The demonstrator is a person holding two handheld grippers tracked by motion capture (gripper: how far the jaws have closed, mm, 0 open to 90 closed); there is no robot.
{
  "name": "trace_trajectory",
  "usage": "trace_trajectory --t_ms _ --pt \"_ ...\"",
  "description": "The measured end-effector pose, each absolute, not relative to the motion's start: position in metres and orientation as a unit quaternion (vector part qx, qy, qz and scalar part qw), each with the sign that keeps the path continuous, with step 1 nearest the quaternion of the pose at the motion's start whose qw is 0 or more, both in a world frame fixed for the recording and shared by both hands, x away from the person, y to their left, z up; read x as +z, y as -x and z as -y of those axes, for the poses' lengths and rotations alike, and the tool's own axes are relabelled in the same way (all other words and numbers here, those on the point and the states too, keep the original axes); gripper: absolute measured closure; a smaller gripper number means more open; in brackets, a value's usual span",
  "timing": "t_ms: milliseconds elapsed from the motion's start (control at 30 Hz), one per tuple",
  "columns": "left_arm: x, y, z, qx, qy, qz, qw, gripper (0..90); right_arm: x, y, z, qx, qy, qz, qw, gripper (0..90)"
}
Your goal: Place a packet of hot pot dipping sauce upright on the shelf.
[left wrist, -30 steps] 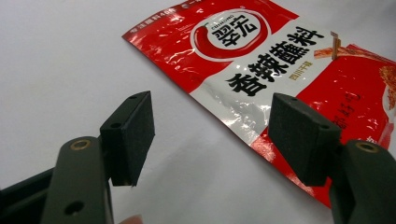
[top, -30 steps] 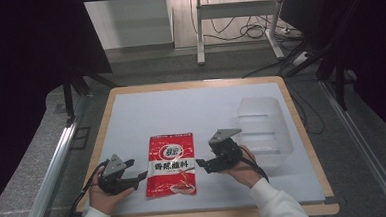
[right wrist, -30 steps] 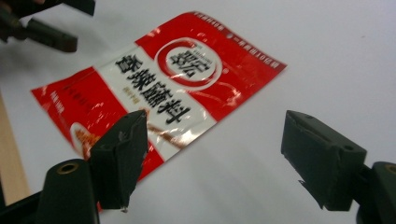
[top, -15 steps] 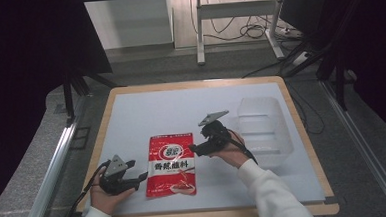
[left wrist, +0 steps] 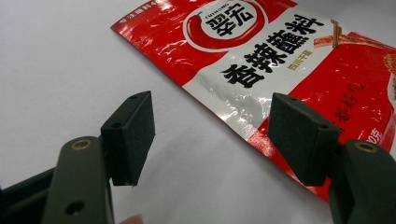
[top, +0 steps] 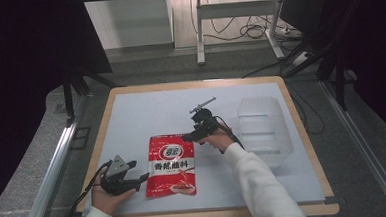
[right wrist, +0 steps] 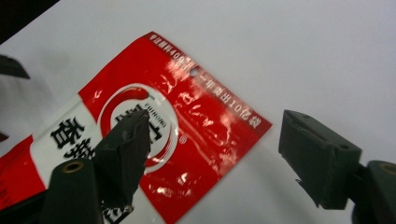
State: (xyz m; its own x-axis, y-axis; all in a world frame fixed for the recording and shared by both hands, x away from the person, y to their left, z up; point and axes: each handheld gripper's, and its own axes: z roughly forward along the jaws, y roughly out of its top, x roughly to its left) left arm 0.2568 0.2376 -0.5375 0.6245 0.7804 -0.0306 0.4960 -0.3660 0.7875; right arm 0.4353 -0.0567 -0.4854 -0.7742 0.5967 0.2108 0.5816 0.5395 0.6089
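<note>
High view: the red seasoning packet point(top: 172, 165) lies flat on the white surface point(top: 146, 113); the left claw point(top: 143, 177) rests just beside its near left edge, the right claw point(top: 187, 137) above its far right corner. A clear plastic bin point(top: 262, 130) stands to the right.

Left gripper view: left claw spread, jaws empty, packet edge ahead.

Right gripper view: right claw spread wide, having just narrowed slightly, over the packet's top corner, not pinching it.

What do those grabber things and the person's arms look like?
Both are black tools. The left gripper carries a grey three-cornered plate and trails a black cable. The right gripper has one too. Their jaws end in chunky black blocks on arms with brass-coloured rivets. The person wears white sleeves.
</note>
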Motion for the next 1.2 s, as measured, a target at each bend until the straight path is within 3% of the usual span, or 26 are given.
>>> trace_trajectory --t_ms 433,833,1200 --pt "-0.537 -0.256 -0.238 0.182 -0.807 -0.393 0.401 31.7 -0.504 -0.468 0.048 0.307 -0.352 -0.884 -0.008 39.3" --pt "-0.537 -0.256 -0.237 0.18 -0.808 -0.392 0.402 31.5 -0.515 -0.476 0.046 0.299 -0.349 -0.888 -0.026 52.2" --pt "-0.538 -0.257 -0.236 0.177 -0.81 -0.391 0.399 31.3 -0.514 -0.478 0.052 0.302 -0.325 -0.895 -0.049 75.2"
